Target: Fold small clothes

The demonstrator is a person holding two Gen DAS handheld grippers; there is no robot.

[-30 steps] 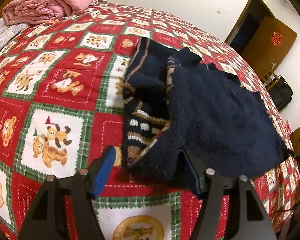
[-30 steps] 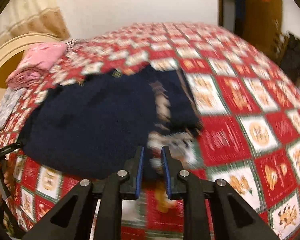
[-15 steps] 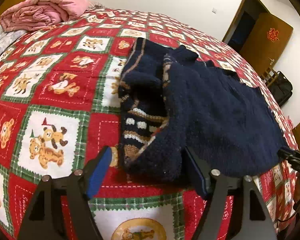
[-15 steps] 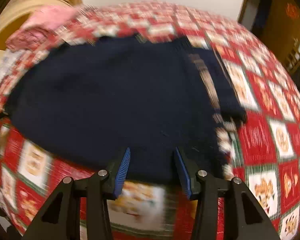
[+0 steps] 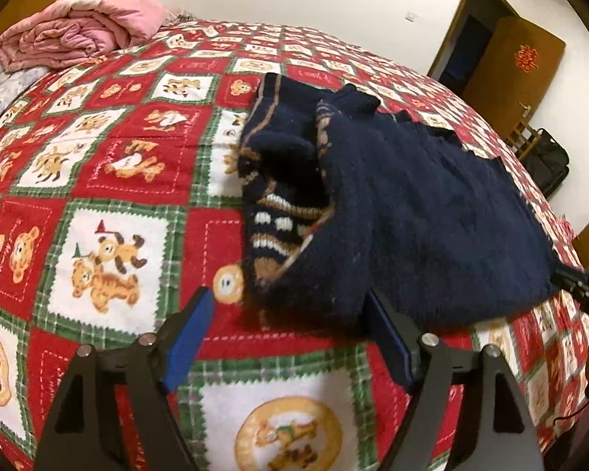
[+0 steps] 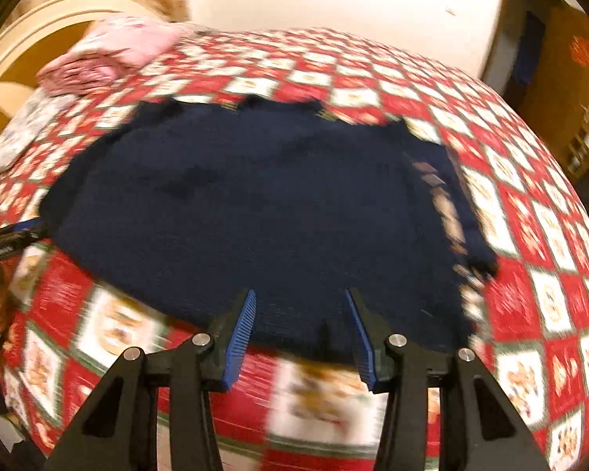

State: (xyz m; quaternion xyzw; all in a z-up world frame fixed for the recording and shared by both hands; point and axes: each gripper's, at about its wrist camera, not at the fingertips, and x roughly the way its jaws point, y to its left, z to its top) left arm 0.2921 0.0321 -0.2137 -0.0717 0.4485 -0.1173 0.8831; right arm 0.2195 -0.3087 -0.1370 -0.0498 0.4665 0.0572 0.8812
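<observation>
A navy knitted sweater (image 5: pixel 432 212) lies flat on the bed, back up, with a striped sleeve (image 5: pixel 278 204) folded in along its left side. My left gripper (image 5: pixel 290 314) hovers at the near left corner. Its jaws are opening, the folded corner lies between them, and the pads do not press on it. In the right wrist view the sweater (image 6: pixel 275 204) fills the middle. My right gripper (image 6: pixel 300 298) stands open over the near hem, pads clear of the cloth. The other striped sleeve (image 6: pixel 447 212) lies folded along the right side.
The bedspread (image 5: pixel 110 180) is a red, white and green patchwork with bears. A folded pink quilt (image 5: pixel 78 31) sits at the far left by the headboard (image 6: pixel 39 39). A brown door (image 5: pixel 510 66) and a black bag (image 5: pixel 546 165) stand beyond the bed's right side.
My right gripper has opened and slid left from the striped sleeve to the middle of the near hem. My left gripper's jaws have spread a little wider at the same corner.
</observation>
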